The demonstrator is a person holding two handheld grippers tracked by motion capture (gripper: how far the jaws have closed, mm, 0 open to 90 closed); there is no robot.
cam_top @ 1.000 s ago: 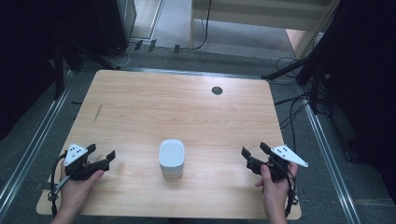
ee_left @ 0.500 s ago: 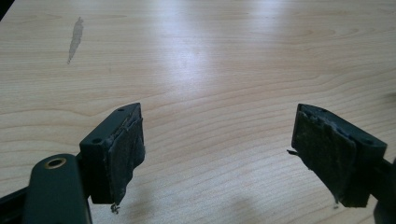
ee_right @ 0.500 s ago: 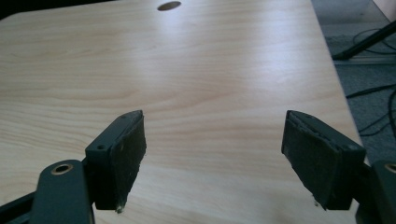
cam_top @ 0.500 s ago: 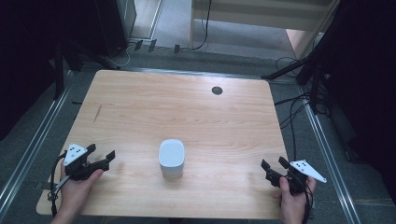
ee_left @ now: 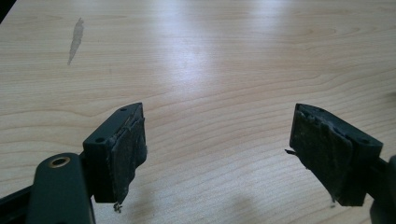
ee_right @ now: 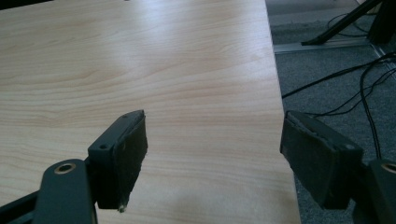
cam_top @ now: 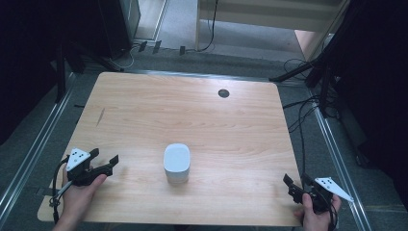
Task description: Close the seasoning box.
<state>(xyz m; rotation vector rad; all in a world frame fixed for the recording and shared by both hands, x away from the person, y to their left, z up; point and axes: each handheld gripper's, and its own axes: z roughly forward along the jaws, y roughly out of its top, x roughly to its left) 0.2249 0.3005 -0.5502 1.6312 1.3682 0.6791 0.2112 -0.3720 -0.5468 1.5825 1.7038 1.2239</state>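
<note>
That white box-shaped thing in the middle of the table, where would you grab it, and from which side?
Probably across the white box's two longer upright sides, coming down from above. It stands upright and apart from both open grippers, with bare table all around it.

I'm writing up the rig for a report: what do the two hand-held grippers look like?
Both are black two-jaw tools. The left gripper and right gripper each carry a white three-cornered plate with dark dots on top. A dark cable trails from each. In the gripper views the pads look worn and frayed on the left one; each arm has a brass-ringed hole.
</note>
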